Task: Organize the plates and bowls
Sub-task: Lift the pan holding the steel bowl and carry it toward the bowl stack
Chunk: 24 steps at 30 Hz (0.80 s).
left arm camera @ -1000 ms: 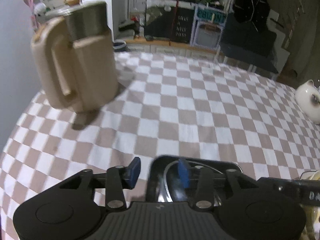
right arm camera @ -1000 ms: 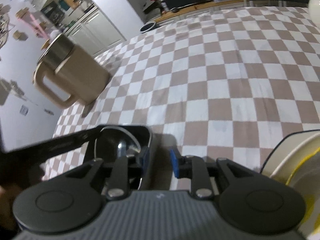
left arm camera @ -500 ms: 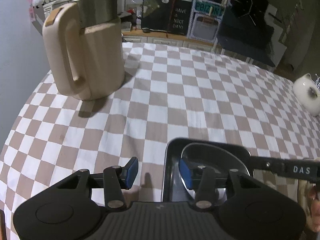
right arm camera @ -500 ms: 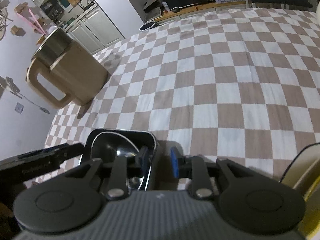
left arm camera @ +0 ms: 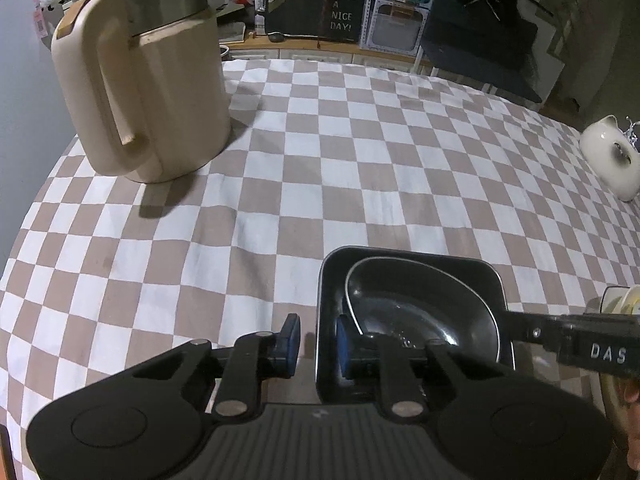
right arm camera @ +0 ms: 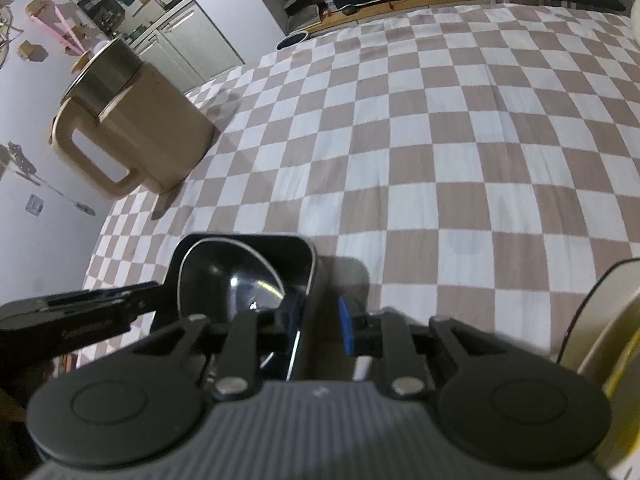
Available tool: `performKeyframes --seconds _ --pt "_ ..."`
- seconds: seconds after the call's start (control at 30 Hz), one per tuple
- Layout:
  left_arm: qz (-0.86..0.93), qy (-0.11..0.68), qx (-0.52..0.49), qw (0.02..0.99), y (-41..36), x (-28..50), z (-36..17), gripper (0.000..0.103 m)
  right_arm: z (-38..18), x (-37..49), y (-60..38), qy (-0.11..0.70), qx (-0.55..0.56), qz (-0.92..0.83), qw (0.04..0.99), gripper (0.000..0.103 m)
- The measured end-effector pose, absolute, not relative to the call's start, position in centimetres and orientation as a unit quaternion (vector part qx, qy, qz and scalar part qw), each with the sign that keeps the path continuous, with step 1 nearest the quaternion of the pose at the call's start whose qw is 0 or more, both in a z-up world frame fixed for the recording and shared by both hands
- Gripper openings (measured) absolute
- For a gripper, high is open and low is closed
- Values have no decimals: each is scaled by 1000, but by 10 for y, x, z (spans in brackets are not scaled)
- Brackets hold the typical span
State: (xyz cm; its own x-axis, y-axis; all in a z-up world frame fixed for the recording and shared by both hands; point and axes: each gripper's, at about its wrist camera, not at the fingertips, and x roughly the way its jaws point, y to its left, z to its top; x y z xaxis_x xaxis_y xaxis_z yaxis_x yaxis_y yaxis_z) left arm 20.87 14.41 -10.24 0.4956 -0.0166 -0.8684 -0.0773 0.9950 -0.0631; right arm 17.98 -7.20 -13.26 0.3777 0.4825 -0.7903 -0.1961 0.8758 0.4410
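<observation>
A black square dish (left arm camera: 412, 258) holds a tilted dark round bowl (left arm camera: 420, 308) on the checkered cloth. My left gripper (left arm camera: 318, 346) straddles the dish's left wall, one blue pad outside, one inside, with a gap showing at the outer pad. My right gripper (right arm camera: 324, 324) straddles the dish's (right arm camera: 244, 240) right wall the same way, with the bowl (right arm camera: 228, 276) inside. Whether either pair of pads presses the wall is unclear.
A beige kettle (left arm camera: 148, 80) with a steel rim stands at the far left, also in the right wrist view (right arm camera: 132, 128). A white rounded vessel (left arm camera: 610, 160) sits at the right edge. A cream and yellow plate (right arm camera: 608, 340) lies close at the right.
Both grippers have moved forward with the black dish and bowl between them. The kettle now appears nearer and larger. The dish stays between both pairs of fingers.
</observation>
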Motion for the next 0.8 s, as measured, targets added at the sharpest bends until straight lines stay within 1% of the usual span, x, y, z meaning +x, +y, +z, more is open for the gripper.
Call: performKeyframes --seconds 0.33,0.4,0.43,0.53,0.8 --pt "15 518 -50 854 148 211 -109 20 -139 165 -58 535 115 226 806 16" --pt "12 522 -59 851 150 211 -110 15 -138 164 -58 534 119 225 807 15" --pt "12 524 -60 850 150 212 -111 13 -138 165 -59 533 124 224 807 15" --pt "11 528 -61 847 150 213 -113 13 -137 167 -62 530 131 224 808 13" --pt "2 528 -56 847 145 212 -114 12 -137 170 -66 528 134 225 808 12"
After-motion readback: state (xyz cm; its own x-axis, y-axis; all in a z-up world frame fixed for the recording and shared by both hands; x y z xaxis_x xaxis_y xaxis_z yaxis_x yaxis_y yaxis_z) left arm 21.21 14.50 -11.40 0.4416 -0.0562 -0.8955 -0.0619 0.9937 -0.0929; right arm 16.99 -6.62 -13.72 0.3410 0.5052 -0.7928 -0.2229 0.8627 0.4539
